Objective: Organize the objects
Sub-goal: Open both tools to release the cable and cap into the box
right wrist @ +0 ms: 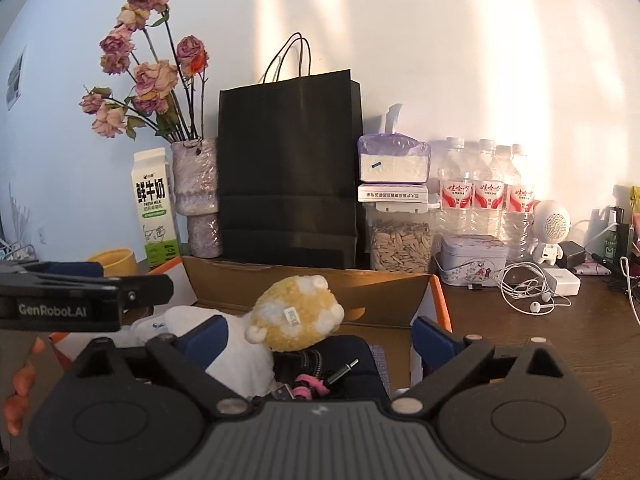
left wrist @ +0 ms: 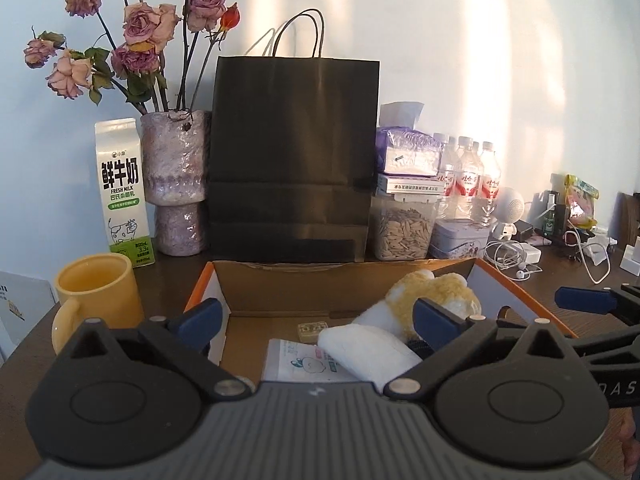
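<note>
Cardboard box: open-topped, orange-edged, lower centre of both views, standing on the dark bench. It appears to serve as the collecting bin for loose things.

Contents: a yellow-and-white plush toy lying on its side toward the right of the box in the left view; a white rolled cloth touching it; a printed packet flat on the floor of the box; a small tile behind the packet; a dark pouch with a pink cord under the toy in the right view.

Not yet gathered: a yellow mug just left of the box; earphones and a white charger on the bench to its right.

Back row, along the wall: milk carton, vase of dried roses, black paper bag, seed jar, water bottles.

Left claw: spread wide, empty, held level over the near edge of the box.

Right claw: spread, empty, hovering level over the toy; a grasp looks possible but nothing is pinched.
</note>
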A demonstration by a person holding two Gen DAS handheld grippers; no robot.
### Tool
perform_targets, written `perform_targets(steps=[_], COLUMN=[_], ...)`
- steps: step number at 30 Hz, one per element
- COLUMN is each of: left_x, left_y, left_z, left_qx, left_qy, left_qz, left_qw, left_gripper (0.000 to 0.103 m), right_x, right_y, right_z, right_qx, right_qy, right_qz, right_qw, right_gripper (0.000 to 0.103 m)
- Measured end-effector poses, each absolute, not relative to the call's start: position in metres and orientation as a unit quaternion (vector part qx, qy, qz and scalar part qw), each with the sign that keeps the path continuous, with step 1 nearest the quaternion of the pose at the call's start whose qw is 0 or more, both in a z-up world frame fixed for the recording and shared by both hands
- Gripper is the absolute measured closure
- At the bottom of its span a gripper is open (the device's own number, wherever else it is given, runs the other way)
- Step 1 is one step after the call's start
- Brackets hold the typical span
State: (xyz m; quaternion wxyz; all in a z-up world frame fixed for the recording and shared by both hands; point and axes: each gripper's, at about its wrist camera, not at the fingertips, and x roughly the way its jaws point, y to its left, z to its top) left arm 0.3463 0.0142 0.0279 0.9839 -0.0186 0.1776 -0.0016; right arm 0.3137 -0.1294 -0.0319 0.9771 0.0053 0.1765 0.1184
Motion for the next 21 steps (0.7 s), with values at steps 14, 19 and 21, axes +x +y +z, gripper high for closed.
perform_targets(steps=[14,19,21], left_x=[0.338,0.330,0.326], left_y=[0.012,0.013,0.013], left_z=[0.030,0.032,0.032], left_qx=[-0.018,-0.022,-0.025], left_qy=[0.172,0.170,0.171], left_qz=[-0.002,0.004,0.005], left_qw=[0.985,0.985,0.985], left_gripper=[0.000,0.000,0.000], right_x=[0.309,0.304,0.302], right_y=[-0.130,-0.128,-0.127], right_z=[-0.031,-0.030,-0.030], right_qx=[0.006,0.003,0.002], right_qy=[0.174,0.172,0.171], right_qz=[0.118,0.124,0.126], right_qw=[0.978,0.977,0.977], right_gripper=[0.000,0.000,0.000])
